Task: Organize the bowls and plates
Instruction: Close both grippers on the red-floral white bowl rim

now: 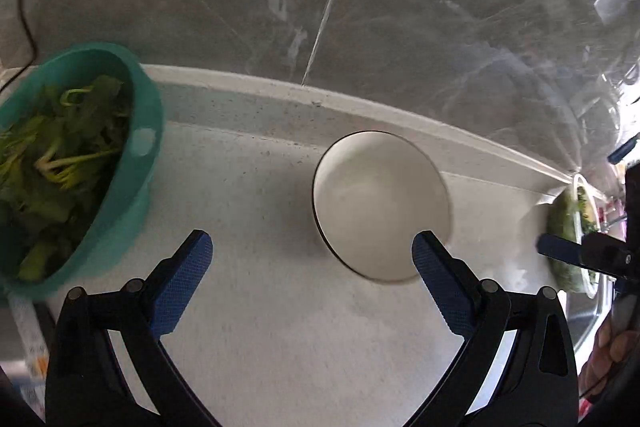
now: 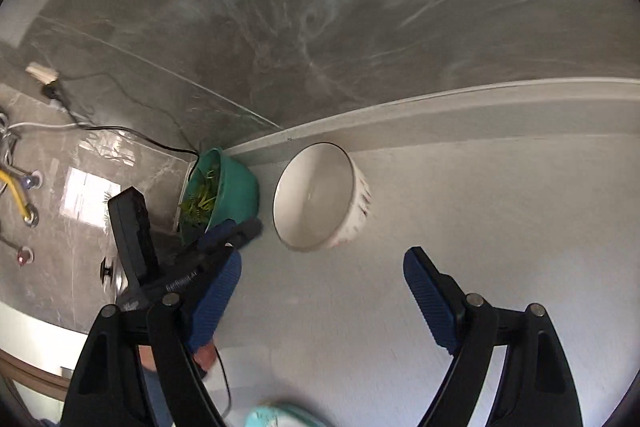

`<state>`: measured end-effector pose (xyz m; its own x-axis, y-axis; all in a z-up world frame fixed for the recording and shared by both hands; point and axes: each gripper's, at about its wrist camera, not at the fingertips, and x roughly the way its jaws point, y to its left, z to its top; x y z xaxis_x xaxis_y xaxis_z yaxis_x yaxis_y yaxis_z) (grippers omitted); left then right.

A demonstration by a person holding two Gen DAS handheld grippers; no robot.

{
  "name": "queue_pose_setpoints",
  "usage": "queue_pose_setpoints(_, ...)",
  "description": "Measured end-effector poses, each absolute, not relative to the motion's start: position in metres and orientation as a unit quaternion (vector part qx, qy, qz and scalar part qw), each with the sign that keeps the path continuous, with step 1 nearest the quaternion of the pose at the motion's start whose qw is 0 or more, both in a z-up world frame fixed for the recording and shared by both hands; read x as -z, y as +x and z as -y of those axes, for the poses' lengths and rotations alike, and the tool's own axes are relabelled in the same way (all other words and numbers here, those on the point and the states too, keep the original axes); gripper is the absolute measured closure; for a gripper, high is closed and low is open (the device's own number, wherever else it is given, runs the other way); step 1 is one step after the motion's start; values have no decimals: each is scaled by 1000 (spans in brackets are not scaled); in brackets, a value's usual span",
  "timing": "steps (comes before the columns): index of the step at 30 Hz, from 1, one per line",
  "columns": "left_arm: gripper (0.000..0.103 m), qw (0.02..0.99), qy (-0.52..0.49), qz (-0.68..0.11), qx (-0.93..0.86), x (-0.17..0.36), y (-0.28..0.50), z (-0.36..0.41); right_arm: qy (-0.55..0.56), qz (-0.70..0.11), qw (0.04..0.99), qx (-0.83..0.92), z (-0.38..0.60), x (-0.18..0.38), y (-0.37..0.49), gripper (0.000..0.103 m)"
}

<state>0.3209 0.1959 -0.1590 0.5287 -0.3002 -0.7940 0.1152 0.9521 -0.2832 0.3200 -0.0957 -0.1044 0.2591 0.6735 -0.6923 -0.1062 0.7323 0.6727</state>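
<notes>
Sitting on the pale counter (image 1: 280, 327) close to its raised back edge, a white bowl (image 1: 380, 205) lies open and empty, its inside plain and its rim thin and dark. From the right wrist view the same bowl (image 2: 316, 197) shows a faint reddish pattern on its outer wall. Nothing touches it.

The left gripper (image 1: 312, 251) hovers near the bowl with its blue-padded fingers spread wide; the right-hand pad overlaps the bowl's near rim in the picture, but whether it touches cannot be told. No object sits between the pads. The right gripper (image 2: 322, 277) is also spread wide and empty, its fingers pointing toward the bowl from a little farther back.

To the left of the white bowl stands a teal bowl (image 1: 132, 163) filled with leafy greens (image 1: 60, 163), pushed up against the counter's back edge. At the far right of the left wrist view, a dish holding more greens (image 1: 568, 243) sits partly behind the other gripper's finger. A grey marbled wall (image 2: 320, 27) rises behind the counter, and a black cable (image 2: 152, 143) runs down it toward the teal bowl.
</notes>
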Motion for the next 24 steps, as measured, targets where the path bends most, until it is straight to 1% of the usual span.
queue_pose_setpoints(2, 4, 867, -101, -473, 121, 168, 333, -196, 254, -564, 743, -255, 83, 121, 334, 18)
queue_pose_setpoints(4, 6, 863, -96, -481, 121, 180, 343, -194, 254, -573, 738, -252, 72, 134, 345, 18)
queue_pose_setpoints(5, 10, 861, -95, -484, 123, 186, 349, -196, 253, -576, 735, -254, 65, 140, 350, 19)
queue_pose_setpoints(8, 15, 855, -99, -491, 129, 196, 364, -204, 250, -582, 732, -251, 60, 154, 358, 20)
queue_pose_setpoints(9, 21, 855, -98, -492, 134, 199, 369, -203, 252, -586, 729, -250, 59, 159, 361, 23)
queue_pose_setpoints(11, 29, 852, -97, -495, 140, 204, 376, -201, 255, -592, 723, -248, 59, 167, 365, 26)
queue_pose_setpoints(13, 36, 846, -100, -503, 147, 211, 383, -199, 253, -600, 718, -247, 57, 173, 370, 26)
queue_pose_setpoints(15, 49, 839, -100, -513, 153, 218, 390, -198, 251, -606, 714, -245, 53, 180, 374, 27)
queue_pose_setpoints(16, 50, 836, -100, -516, 158, 222, 392, -196, 252, -608, 712, -245, 52, 183, 375, 28)
queue_pose_setpoints(19, 57, 831, -102, -520, 169, 227, 394, -192, 250, -618, 704, -245, 46, 193, 377, 37)
queue_pose_setpoints(22, 66, 829, -100, -523, 172, 230, 399, -187, 243, -629, 697, -244, 39, 199, 377, 55)
queue_pose_setpoints(24, 82, 828, -95, -524, 176, 228, 400, -185, 238, -632, 697, -240, 35, 201, 377, 72)
